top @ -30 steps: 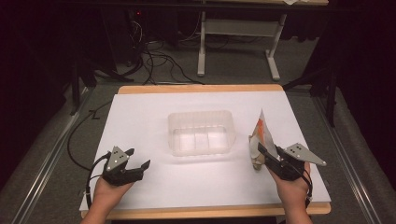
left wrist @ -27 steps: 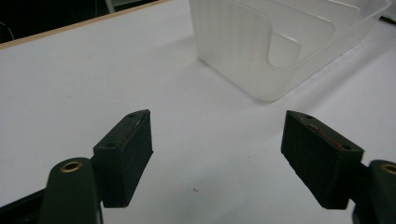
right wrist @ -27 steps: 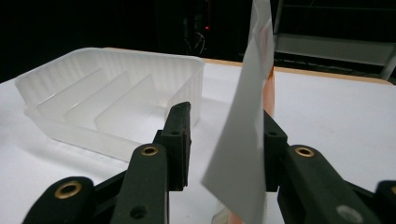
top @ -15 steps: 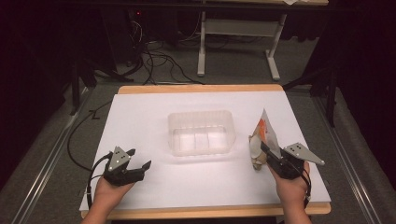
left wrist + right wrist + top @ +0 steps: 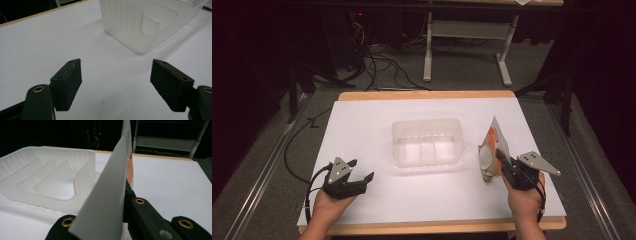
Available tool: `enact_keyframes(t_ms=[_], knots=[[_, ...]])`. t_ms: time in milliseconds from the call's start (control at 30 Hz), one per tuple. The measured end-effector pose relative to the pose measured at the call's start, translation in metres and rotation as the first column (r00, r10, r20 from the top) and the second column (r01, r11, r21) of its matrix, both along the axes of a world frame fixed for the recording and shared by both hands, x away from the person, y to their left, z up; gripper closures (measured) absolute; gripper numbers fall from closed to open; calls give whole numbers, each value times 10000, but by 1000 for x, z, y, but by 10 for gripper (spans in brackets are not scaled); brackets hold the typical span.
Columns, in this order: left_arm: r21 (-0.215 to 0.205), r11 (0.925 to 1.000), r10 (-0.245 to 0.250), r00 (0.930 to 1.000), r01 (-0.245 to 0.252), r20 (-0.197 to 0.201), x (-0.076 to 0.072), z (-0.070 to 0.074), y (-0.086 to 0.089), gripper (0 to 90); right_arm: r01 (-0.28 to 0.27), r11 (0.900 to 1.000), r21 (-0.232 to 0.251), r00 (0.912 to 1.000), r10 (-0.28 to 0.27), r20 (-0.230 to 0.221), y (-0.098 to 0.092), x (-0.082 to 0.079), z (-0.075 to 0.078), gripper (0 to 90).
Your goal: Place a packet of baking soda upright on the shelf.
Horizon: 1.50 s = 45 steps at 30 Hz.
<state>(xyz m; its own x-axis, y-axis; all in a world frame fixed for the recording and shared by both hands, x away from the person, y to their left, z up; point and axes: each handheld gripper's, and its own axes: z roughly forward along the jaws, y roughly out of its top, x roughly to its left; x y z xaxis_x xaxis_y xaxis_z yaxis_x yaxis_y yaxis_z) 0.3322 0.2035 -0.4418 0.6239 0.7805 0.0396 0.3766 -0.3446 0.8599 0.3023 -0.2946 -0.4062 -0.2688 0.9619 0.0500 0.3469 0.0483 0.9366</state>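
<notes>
The white-and-orange packet with a stiff pale flap (image 5: 492, 150) stands upright on the right part of the white-covered table (image 5: 362, 130), just to the right of the clear ribbed plastic tray (image 5: 428, 142) that sits near the table's middle. Starting at the left, the left gripper (image 5: 362, 171) rests low over the near-left part of the table in the person's left hand (image 5: 327, 210), its black jaws spread apart with bare white surface between them; in the left gripper view the two pads (image 5: 68, 81) frame nothing, and the tray's rounded corner (image 5: 140, 22) lies ahead and well apart from them. The tray's inner dividers are visible in the right gripper view (image 5: 47, 178). Further right, the right gripper (image 5: 502, 161) has just been closing its jaws and now pinches the packet's lower edge, the flap (image 5: 107, 195) rising between the black fingers (image 5: 140, 212), just beside the tray's wall. The right hand (image 5: 524, 200) holds that gripper near the table's front-right edge.
</notes>
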Motion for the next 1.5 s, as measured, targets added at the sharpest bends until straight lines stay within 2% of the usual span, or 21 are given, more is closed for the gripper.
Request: enact_keyframes(t_ms=[367, 633, 933, 1067, 1333, 1500], knots=[[-131, 9998, -176, 9998, 178, 122, -1, 2, -1, 255, 33, 9993, -380, 9988, -14, 486, 3, -8, 10, 900], [-318, 9994, -150, 9997, 156, 202, -1, 3, 2, 255, 16, 9999, -132, 9940, -1, 1091, 3, -15, 25, 900], [-358, 9993, -109, 9997, 117, 217, -2, 4, 3, 254, -246, 9997, 0, 9912, 244, 1305, 3, -13, 39, 900], [-418, 9991, -61, 9998, 69, 196, -1, 3, 4, 252, -367, 9993, -71, 9883, 374, 1476, 6, -10, 52, 900], [-325, 9993, -189, 9994, 198, 290, -2, 4, 3, 251, -612, 9977, 297, 9821, 548, 1801, 16, -4, 81, 900], [-372, 9991, -206, 9995, 215, 245, -2, 4, 4, 247, -871, 9959, 240, 9762, 805, 2013, 29, 2, 101, 900]])
